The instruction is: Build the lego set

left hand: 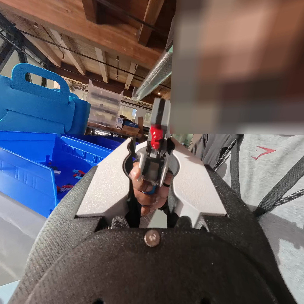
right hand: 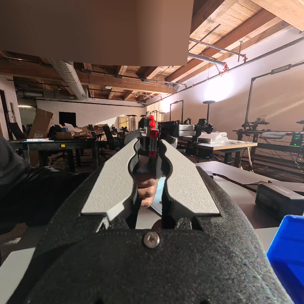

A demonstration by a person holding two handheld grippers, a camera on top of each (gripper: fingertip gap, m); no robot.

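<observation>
A small lego assembly (left hand: 156, 134) of grey, black and red pieces is held up in the air between both grippers, which face each other. My left gripper (left hand: 151, 142) is closed on its lower end, and the grey and black part sticks up past the fingertips. The right gripper (left hand: 153, 164) and the hand holding it show through the gap behind. In the right wrist view my right gripper (right hand: 148, 142) is closed on the same assembly (right hand: 152, 133), with red pieces on its right side. A hand (right hand: 146, 185) shows behind the fingers.
A blue bin (left hand: 54, 185) with several loose lego pieces stands at the left, with a light-blue foam case (left hand: 41, 102) behind it. A person in a grey hoodie (left hand: 263, 172) is at the right. A blue bin corner (right hand: 287, 256) and a black box (right hand: 279, 202) sit on the grey table (right hand: 230, 172). My left and right fingertips are right by each other.
</observation>
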